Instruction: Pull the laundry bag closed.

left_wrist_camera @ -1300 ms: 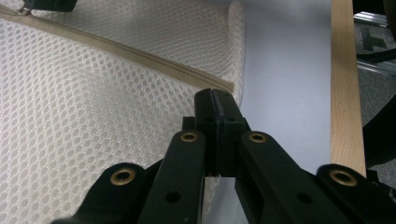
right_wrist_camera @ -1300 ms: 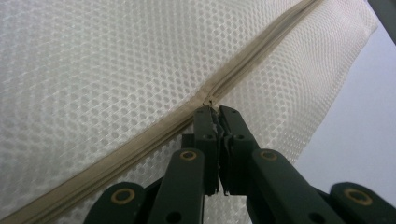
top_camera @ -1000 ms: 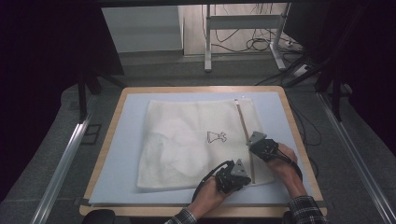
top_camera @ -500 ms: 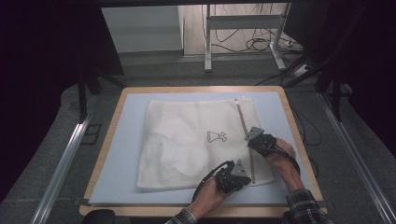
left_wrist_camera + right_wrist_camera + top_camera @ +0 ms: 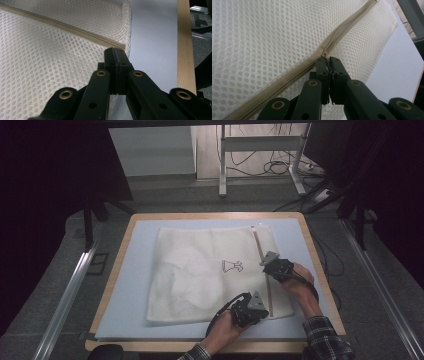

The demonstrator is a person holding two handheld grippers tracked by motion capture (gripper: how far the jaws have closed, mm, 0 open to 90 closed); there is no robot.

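A white mesh bag (image 5: 200, 270) lies flat on the blue mat (image 5: 131, 290); a small dress mark is printed on it. A beige zipper (image 5: 258, 245) runs along its right side. My left gripper (image 5: 262, 306) is at the bag's near right corner. In the left gripper view, the gripper (image 5: 114, 50) is shut on the mesh right at the zipper's end (image 5: 117, 45). Farther up the zipper is my right gripper (image 5: 269, 265). In the right gripper view, it (image 5: 327, 58) is shut on the zipper's pull (image 5: 326, 53).
The mat sits in a wooden-rimmed tabletop (image 5: 119, 265). Metal rails (image 5: 70, 290) run along both sides of the table. Beyond the far edge stand a desk frame (image 5: 260, 145) and floor cables (image 5: 280, 167).
My right gripper has crept a little farther up the zipper, away from the person. The left gripper has stayed at the bag's near corner.
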